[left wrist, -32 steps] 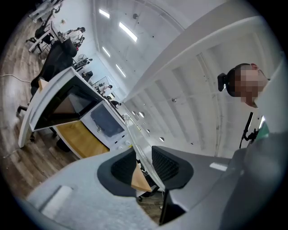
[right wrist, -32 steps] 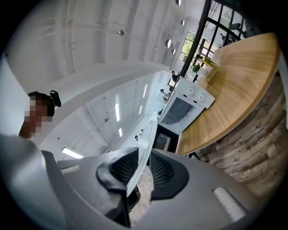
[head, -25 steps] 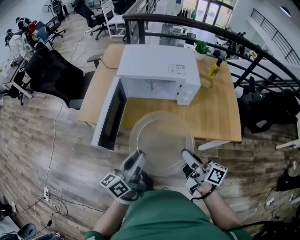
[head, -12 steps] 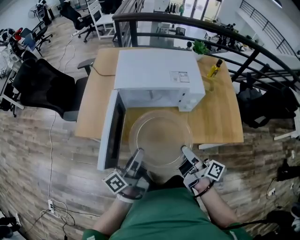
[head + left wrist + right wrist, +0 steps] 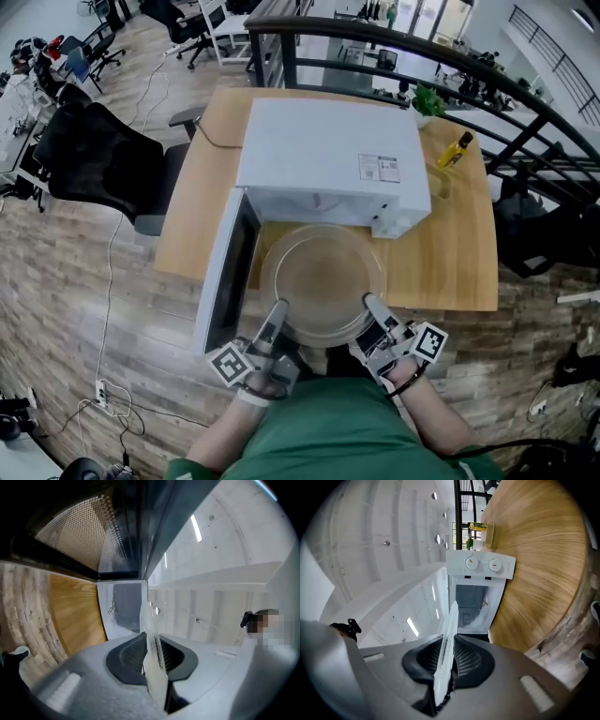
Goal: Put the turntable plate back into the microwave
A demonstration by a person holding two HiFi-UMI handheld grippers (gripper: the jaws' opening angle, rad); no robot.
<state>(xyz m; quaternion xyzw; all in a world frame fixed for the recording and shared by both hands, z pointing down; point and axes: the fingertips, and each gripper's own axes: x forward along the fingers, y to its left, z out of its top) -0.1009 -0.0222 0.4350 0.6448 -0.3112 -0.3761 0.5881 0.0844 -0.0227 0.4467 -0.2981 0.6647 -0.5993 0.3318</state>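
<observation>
- Turntable plate [image 5: 322, 277], head view: clear glass disc lying flat, round so no long axis, over the near part of the wooden table [image 5: 187, 211], right in front of the open mouth of the white microwave [image 5: 328, 150].
- I can't tell whether it rests on the table or is held just above it.
- Microwave door [image 5: 228, 267] is swung out to the left, beside the plate.
- Sticker [image 5: 379, 168] on the microwave top: print too small for me to read. No brand is legible.
- Left gripper [image 5: 278, 309] is at the plate's near-left rim and right gripper [image 5: 368, 302] at its near-right rim.
- Yellow bottle [image 5: 455, 150] and a green plant [image 5: 429, 98] stand at the table's far right corner.
- Left gripper view: plate [image 5: 146, 620] is seen edge-on, its rim running down into the left gripper [image 5: 152, 656].
- Jaws have just been closing and both ribbed pads pinch the glass rim.
- Perforated door mesh [image 5: 79, 531] sits top left and the microwave cavity [image 5: 126, 611] is straight ahead.
- Right gripper view: plate [image 5: 451, 620] is edge-on again, with its rim clamped in the right gripper [image 5: 450, 660].
- Jaws have just been closing and the pads press on the glass from both sides.
- Control panel [image 5: 480, 565] ahead has two dials with red marks and no text I can read; the open cavity [image 5: 471, 604] is next to it, in line with the plate edge.
</observation>
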